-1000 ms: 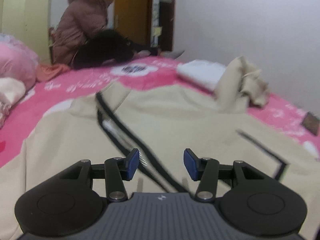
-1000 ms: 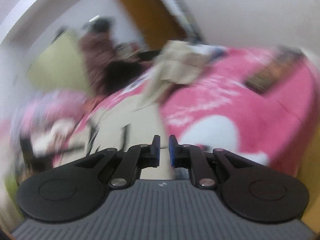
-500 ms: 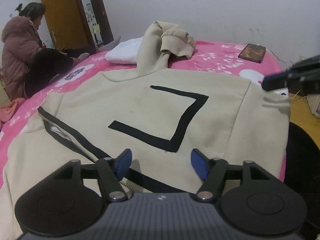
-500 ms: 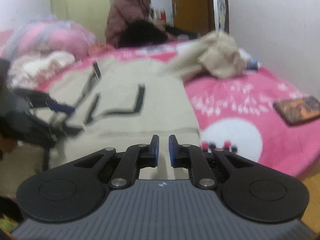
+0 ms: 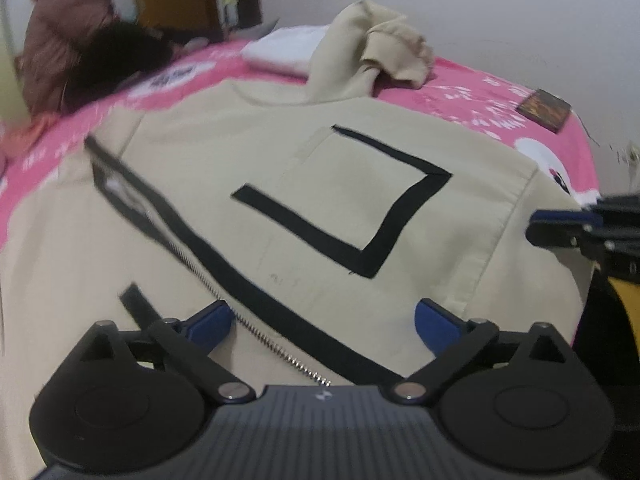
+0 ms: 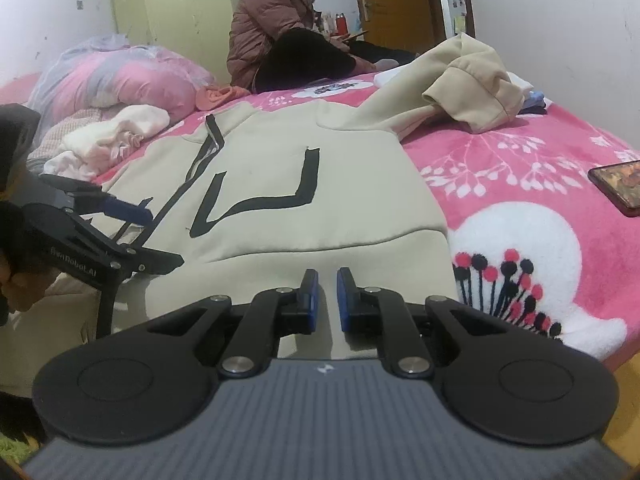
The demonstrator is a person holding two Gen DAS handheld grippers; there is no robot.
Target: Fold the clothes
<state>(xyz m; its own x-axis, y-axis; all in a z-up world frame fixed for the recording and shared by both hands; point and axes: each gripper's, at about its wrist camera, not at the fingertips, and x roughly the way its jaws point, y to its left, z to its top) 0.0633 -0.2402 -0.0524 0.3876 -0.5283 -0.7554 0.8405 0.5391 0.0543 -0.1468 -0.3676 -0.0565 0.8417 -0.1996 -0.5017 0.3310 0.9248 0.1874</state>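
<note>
Under the spread left gripper (image 5: pixel 323 322) lies the beige jacket (image 5: pixel 248 216); right gripper (image 6: pixel 324 294) nearly closed, empty.

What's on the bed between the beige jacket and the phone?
Only bare pink blanket with white branch print separates the beige jacket from the phone, seen in the right wrist view.

L claw (image 5: pixel 322 322) jaws wide apart, R claw (image 6: pixel 324 294) jaws nearly closed, narrow gap

White walls (image 6: pixel 560 20), orange door (image 6: pixel 396 4)
</note>
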